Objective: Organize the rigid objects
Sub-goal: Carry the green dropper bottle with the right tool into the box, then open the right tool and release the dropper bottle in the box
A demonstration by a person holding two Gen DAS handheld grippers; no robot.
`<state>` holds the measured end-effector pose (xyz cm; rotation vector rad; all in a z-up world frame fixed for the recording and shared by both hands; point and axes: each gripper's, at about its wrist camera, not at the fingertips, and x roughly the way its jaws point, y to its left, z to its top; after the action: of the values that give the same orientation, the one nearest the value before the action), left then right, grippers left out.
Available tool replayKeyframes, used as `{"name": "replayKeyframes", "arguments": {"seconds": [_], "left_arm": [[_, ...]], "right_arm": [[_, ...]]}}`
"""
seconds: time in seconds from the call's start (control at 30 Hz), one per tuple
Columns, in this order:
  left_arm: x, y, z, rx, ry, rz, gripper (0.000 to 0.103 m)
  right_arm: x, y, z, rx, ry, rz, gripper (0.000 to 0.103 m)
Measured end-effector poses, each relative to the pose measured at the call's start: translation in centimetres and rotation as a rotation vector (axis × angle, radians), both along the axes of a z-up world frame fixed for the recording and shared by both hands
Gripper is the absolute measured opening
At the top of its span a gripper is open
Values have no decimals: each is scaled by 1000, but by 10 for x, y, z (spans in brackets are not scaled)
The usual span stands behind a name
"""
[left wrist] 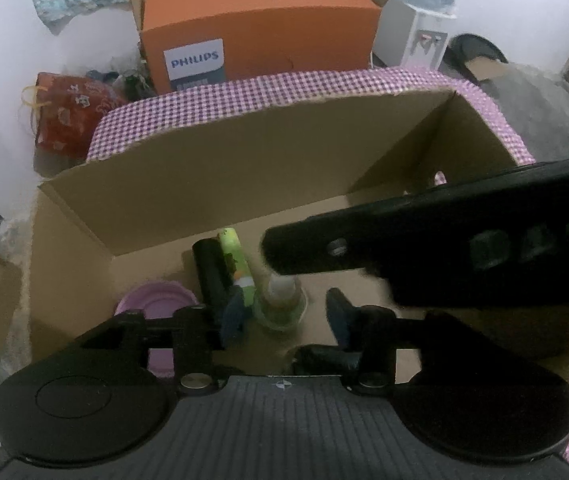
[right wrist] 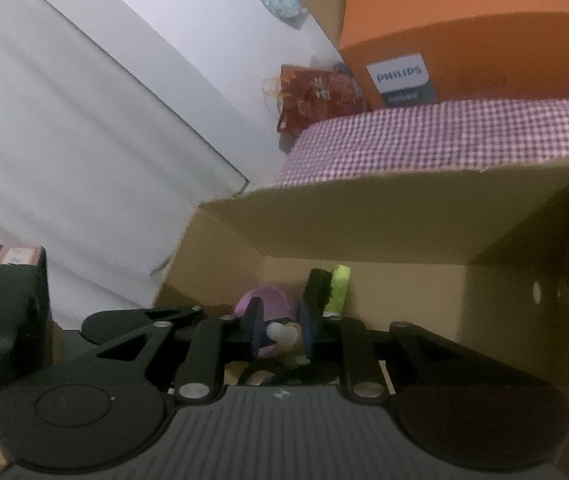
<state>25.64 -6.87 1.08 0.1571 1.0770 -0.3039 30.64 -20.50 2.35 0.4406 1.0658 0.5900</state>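
Rigid objects lie gathered on the floor of an open cardboard box (left wrist: 244,168), whose outside is covered in pink gingham (left wrist: 284,84). Read from left to right in the left wrist view: a purple dish (left wrist: 156,300) sits against the near-left corner; a black cylinder (left wrist: 209,276) and a green tube (left wrist: 238,266) lie side by side, touching, their far ends pointing toward the back wall; a white-capped jar (left wrist: 282,300) stands just beside the tube. The left gripper (left wrist: 284,316) hovers low over the box with its fingers (left wrist: 230,314) spread wide and holding nothing, the jar framed between them. The right gripper (right wrist: 281,320) reaches in from the right, its fingers (right wrist: 256,326) drawn narrow on either side of the jar's white cap (right wrist: 282,334); they appear to be pinching it, though blur leaves the contact uncertain. The step in hand is judged to be placing or re-seating this jar beside the tube. To do it well, the jar should be kept upright and its base set flat on the cardboard before the fingers part, since a small cap gives little purchase and a tilted release could topple it. The tube and cylinder, being round, may roll if nudged, so the right gripper should withdraw straight upward. The left gripper should stay apart from the right one, as the two crowd the same spot.
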Motion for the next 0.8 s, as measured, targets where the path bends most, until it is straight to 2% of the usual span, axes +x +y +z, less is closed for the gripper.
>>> {"name": "replayKeyframes", "arguments": {"seconds": [0.1,0.2,0.27,0.33,0.43,0.5,0.57,0.67,0.8], "left_arm": [[-7,5,12,-12,-32,4,57],[-19,10,29,-26,-76,6,64],[-30,13,42,-34,-116,1,71],[-45,14,55,-40,-156,-11,76],[-74,17,74,-38,-217,-27,83],[-94,18,83,-36,-265,-33,87],[-116,20,87,-56,-300,-38,92],[-145,24,84,-91,-321,-36,95],[-181,26,72,-107,-330,-36,95]], "right_arm": [[-12,-9,15,24,-22,-14,24],[-32,-21,36,39,-69,-30,30],[-49,-28,51,46,-108,-41,46],[-72,-36,68,58,-158,-53,54],[-105,-44,89,73,-217,-64,57],[-129,-49,100,89,-257,-73,63],[-153,-52,103,96,-292,-94,71],[-187,-52,95,97,-310,-130,71],[-224,-46,72,98,-275,-175,71]]}}
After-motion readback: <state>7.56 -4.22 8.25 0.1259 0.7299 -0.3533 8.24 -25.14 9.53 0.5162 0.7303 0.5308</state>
